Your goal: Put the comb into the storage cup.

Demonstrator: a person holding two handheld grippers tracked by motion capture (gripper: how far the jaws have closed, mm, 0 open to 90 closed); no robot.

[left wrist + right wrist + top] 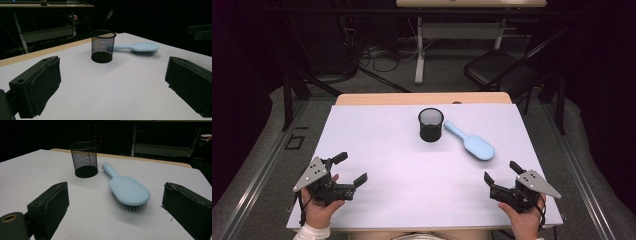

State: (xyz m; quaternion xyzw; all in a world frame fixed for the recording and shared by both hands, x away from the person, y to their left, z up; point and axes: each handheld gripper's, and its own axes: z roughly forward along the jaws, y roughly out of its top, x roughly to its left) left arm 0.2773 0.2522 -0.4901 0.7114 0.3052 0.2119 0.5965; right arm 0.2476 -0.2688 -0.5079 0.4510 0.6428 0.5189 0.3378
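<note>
A black mesh cup (431, 124) stands upright on the white table (377, 150), toward the far middle. Just right of it lies a light blue hairbrush (470, 141), bristles down, handle pointing at the cup. The cup (102, 46) and brush (140, 47) lie ahead in the left gripper view, and the brush (126, 187) sits closer than the cup (84, 162) in the right gripper view. My left gripper (350, 169) rests open at the near left corner. At the near right my right gripper (502, 172) is also open. Nothing lies between either pair of jaws.
A wooden strip (422, 98) runs along the table's far edge. Beyond it stand a white desk leg (419, 50), cables on the floor and a black chair (499, 67). Dark stands flank the table on both sides.
</note>
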